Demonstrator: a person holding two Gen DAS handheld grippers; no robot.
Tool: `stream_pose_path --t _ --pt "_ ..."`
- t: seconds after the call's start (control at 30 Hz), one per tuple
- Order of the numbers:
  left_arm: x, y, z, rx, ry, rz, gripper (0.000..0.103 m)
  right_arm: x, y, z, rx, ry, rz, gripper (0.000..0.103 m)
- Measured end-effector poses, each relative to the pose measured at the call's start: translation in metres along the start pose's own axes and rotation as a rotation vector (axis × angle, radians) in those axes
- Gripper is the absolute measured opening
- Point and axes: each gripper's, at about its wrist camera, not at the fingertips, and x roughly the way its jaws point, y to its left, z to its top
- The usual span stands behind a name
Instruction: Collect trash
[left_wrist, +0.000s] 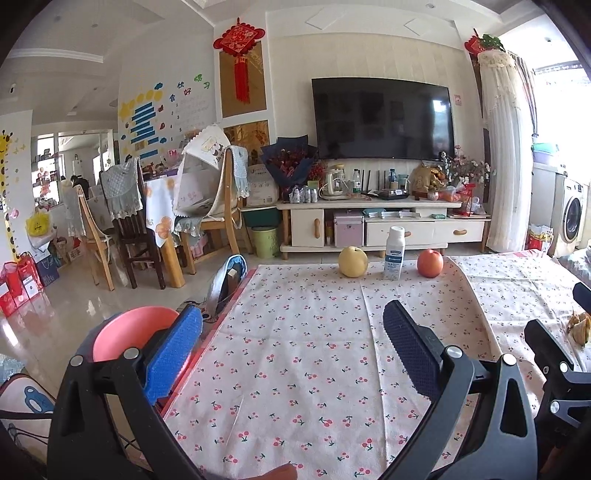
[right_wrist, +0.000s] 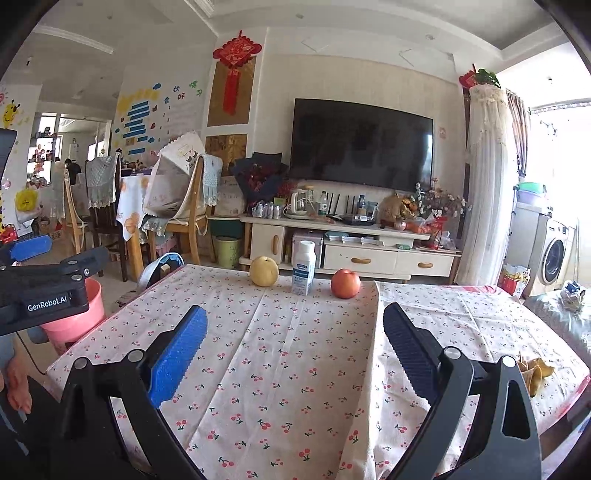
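Nearest the lenses, both grippers stand wide open over the cherry-print tablecloth and grip nothing: the left gripper has its blue finger out past the table's left edge in front of a pink bucket, its dark one over the cloth; the right gripper has both of its 2 fingers spread above bare cloth. In the right wrist view the left gripper's body crosses the left side, with a white label reading "GenRobot.AI" on its black housing, and the bucket sits on the floor just beside the table's left edge. The trash, a small heap of yellowish-brown peel scraps, lies on the cloth near the table's right edge, just beyond the right gripper's dark finger; the left wrist view catches it at the far right. Further off, along the table's far edge, 3 things stand in a row, apart from each other: a yellow pear, a white bottle with a blue label too small to read, and a red apple. Beyond the table is a low white TV cabinet crowded with bottles and flowers, a dark television on the wall above it, and a red Chinese knot hanging to its left.
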Motion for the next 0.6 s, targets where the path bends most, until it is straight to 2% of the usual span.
stream_pose_path --t 0.13,0.6 --pt "-0.010 -0.004 0.001 -0.006 -0.005 -0.010 0.099 -0.011 -0.007 0.002 0.019 -0.034 -0.021 0.095" --pt "-0.024 -0.011 0.006 -0.011 -0.036 0.017 0.099 -0.029 -0.012 0.002 0.036 -0.063 -0.042 0.095"
